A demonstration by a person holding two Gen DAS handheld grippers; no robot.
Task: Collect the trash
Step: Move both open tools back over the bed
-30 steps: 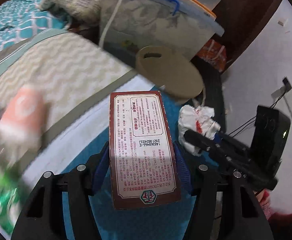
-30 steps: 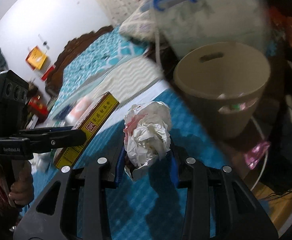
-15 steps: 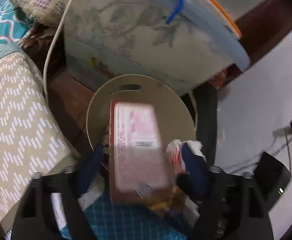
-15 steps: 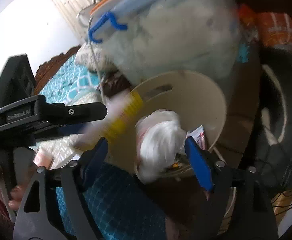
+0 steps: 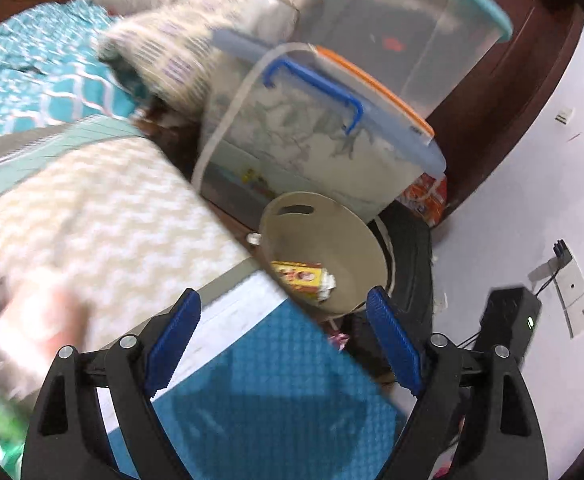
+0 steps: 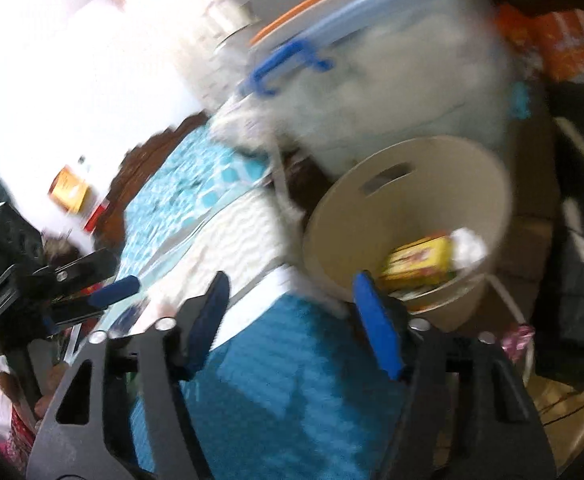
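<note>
Yellow box (image 5: 298, 276) inside beige bin (image 5: 356, 248), left gripper (image 5: 284, 332) and right gripper (image 6: 292, 316) spread wide, empty

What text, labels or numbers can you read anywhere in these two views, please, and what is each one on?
None can be read.
Yellow box in the bin: printed pattern, any lettering too small and blurred.
Orange packet: white marks, too blurred.
Orange item on the wall: too blurred.
Both grippers, left and right: no lettering shows.

Beige bin (image 5: 356, 240), yellow-red box (image 5: 298, 277), teal checked mat (image 5: 276, 392), blue-padded black gripper (image 5: 284, 336).
</note>
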